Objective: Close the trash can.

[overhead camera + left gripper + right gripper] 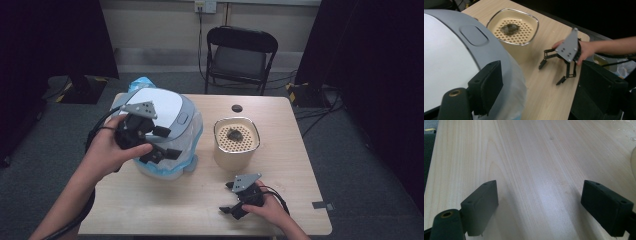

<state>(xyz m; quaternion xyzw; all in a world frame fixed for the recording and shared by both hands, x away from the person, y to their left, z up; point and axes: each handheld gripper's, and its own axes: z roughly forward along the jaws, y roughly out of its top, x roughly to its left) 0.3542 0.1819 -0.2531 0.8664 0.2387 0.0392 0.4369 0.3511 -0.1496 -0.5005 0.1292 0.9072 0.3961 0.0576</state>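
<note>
A white and grey lidded bin [160,107] lined with a clear bluish plastic bag [194,145] stands on the left half of the wooden table [280,165]. My left gripper [167,143] hovers at the bin's front right side, jaws open. In the left gripper view one of its fingers [486,87] lies close against the bin lid [446,60] and bag [516,87], the other over the table. A beige pot [237,142] with a perforated insert holds a dark lump [235,134]. My right gripper [226,197] rests near the front edge, open over bare wood [541,210].
A black folding chair [241,52] stands behind the table. A small round black cap [237,108] sits near the table's far edge. Cables run on the floor at back right. The right hand and its gripper [559,67] show beside the pot [512,27] in the left gripper view.
</note>
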